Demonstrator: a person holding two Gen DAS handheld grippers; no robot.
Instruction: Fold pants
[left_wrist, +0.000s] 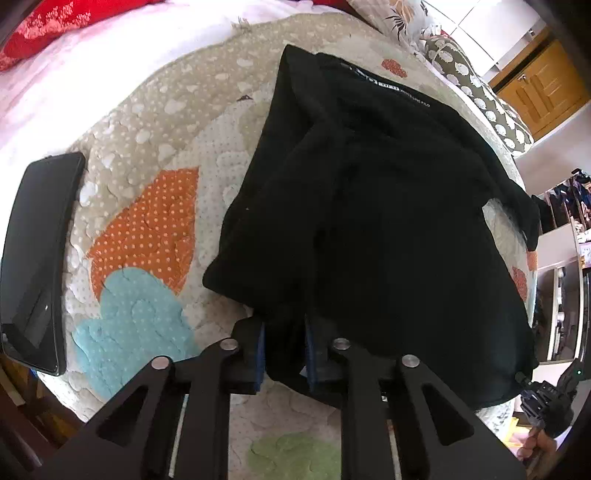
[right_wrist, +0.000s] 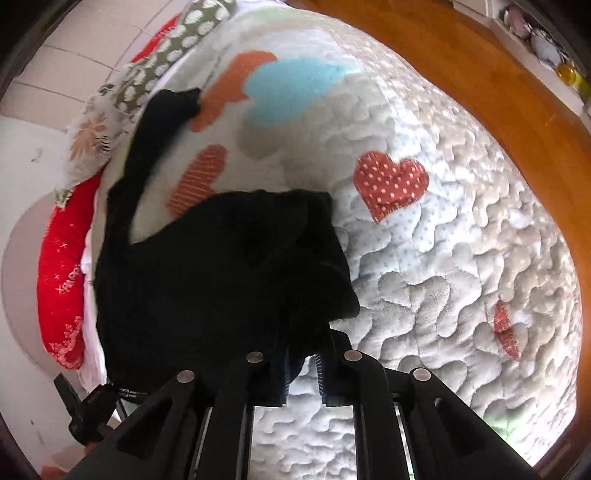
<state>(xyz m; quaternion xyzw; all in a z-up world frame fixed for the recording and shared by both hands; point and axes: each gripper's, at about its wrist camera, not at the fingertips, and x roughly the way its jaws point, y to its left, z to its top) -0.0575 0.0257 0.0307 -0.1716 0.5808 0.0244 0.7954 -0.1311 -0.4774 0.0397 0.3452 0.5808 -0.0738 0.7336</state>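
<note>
While black pants (left_wrist: 369, 206) hide their tips, both grippers' jaws sit apart with cloth between; grip unclear.

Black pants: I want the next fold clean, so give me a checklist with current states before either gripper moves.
1. Left gripper has fabric of the black pants between its fingers: ok.
2. Right gripper has fabric between its fingers: ok.
3. Firm pinch on both: cannot tell.
4. Pants flat: not ok, bunched.
5. Phone clear of the pants: ok.
6. Quilt free beside the pants: ok.
</note>
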